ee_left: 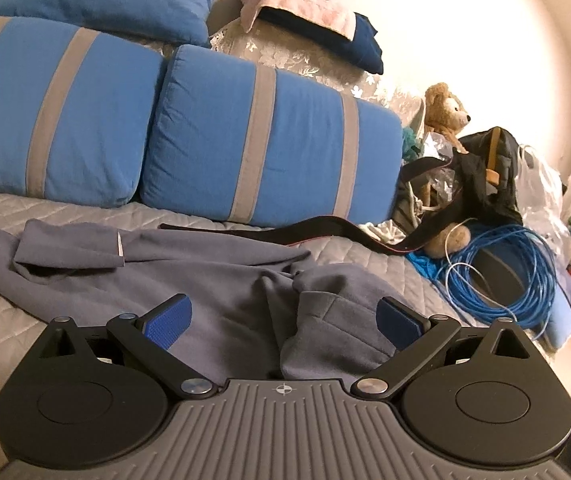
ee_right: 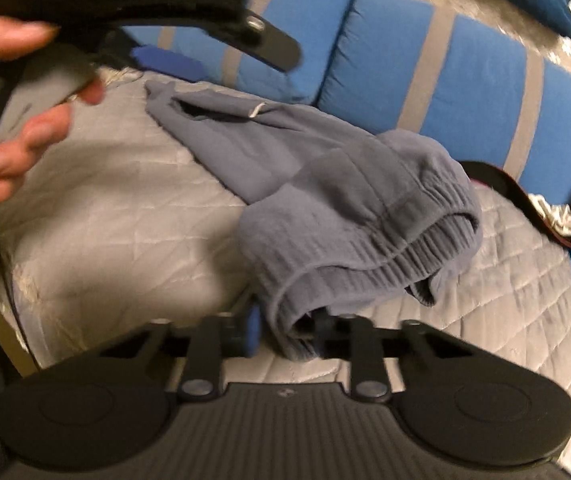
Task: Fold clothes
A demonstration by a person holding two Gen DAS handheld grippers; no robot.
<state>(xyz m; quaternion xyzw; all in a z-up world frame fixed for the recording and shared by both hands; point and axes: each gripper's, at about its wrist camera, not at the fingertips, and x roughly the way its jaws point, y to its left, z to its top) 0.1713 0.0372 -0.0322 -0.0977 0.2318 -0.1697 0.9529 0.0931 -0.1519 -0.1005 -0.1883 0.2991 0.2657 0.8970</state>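
A grey-blue sweatshirt [ee_left: 205, 276] lies crumpled on the quilted grey bed cover [ee_left: 1, 312]. In the left wrist view my left gripper [ee_left: 283, 320] is open, its blue pads [ee_left: 167, 326] spread either side of a raised fold of the cloth. In the right wrist view my right gripper [ee_right: 285, 332] is shut on the sweatshirt's ribbed hem [ee_right: 365, 264] and holds it bunched above the cover. The rest of the sweatshirt [ee_right: 245, 140] trails back toward the cushions. The left gripper's body and the hand on it [ee_right: 25, 120] show blurred at upper left.
Blue cushions with grey stripes [ee_left: 265, 140] line the back of the bed. A black strap [ee_left: 325, 232] lies in front of them. A teddy bear [ee_left: 445, 112], a dark bag [ee_left: 489, 168] and a coil of blue cable [ee_left: 525, 272] crowd the right end.
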